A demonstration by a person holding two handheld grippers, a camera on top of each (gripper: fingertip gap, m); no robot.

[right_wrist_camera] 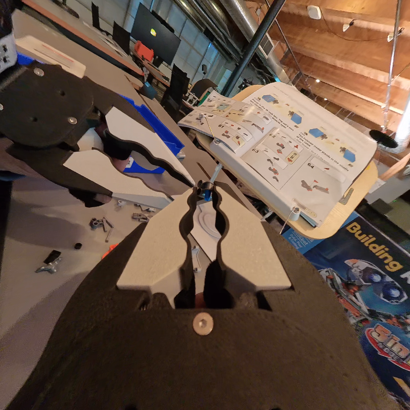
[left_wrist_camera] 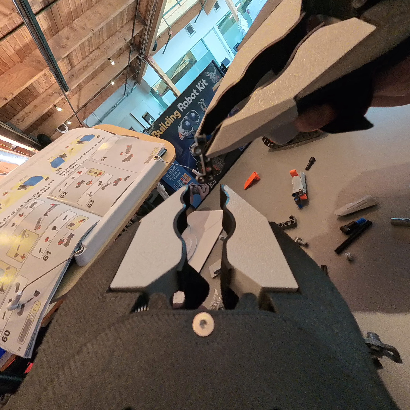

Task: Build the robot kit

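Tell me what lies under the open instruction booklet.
The open white instruction booklet rests on a tilted light wooden board, pinned by a white ledge and thin wires. Whatever props up the board is hidden.

Workshop room under a timber ceiling

Wooden ceiling planks [left_wrist_camera: 66,44] with small spotlights [right_wrist_camera: 348,26] run above the gripper; ahead, glass partitions [left_wrist_camera: 195,51], a dark monitor [right_wrist_camera: 155,42], a black pole [right_wrist_camera: 250,51] and long grey tables [right_wrist_camera: 106,73].

The tabletop [left_wrist_camera: 366,277] is smooth, matt grey, strewn with small plastic parts [left_wrist_camera: 299,187]. Both tools carry grainy, matt pale finger plates on rough black printed bodies: left tool [left_wrist_camera: 203,195], right tool [right_wrist_camera: 204,192]. The paper booklet [right_wrist_camera: 288,142] shines glossily on a pale wooden board [right_wrist_camera: 346,213].
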